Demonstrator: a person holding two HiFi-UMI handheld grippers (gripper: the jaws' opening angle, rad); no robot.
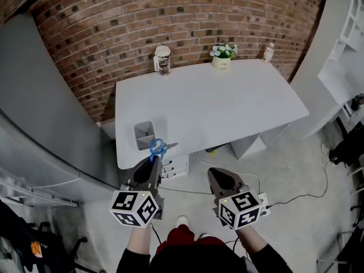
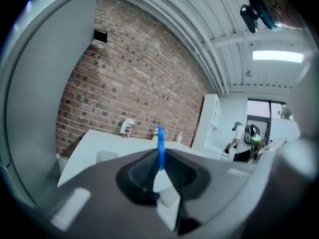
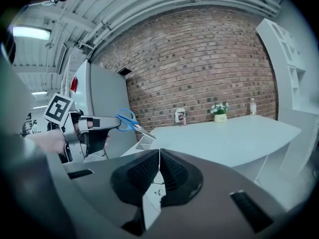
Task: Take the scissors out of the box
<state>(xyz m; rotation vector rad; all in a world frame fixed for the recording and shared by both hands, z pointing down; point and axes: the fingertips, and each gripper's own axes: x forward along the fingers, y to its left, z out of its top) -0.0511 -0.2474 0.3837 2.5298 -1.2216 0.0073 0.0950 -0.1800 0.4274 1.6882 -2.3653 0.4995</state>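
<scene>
left gripper (image 1: 152,162): I'm pinching the scissors (image 1: 158,148) by the handle, blades pointing ahead toward the bench (image 1: 227,107)
right gripper (image 1: 219,178): jaws pressed together, empty
box (image 1: 144,134): just beside the scissors

Left hand-held gripper (image 3: 111,123) clamps blue scissors (image 3: 126,119) near white table (image 3: 224,138).

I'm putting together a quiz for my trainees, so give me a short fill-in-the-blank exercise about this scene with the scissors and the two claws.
The left claw grips scissors with ____ handles.
The right claw is shut and holds ____.
On the table, the flower pot stands between the cup and the ____.
Missing words: blue; nothing; bottle.
</scene>
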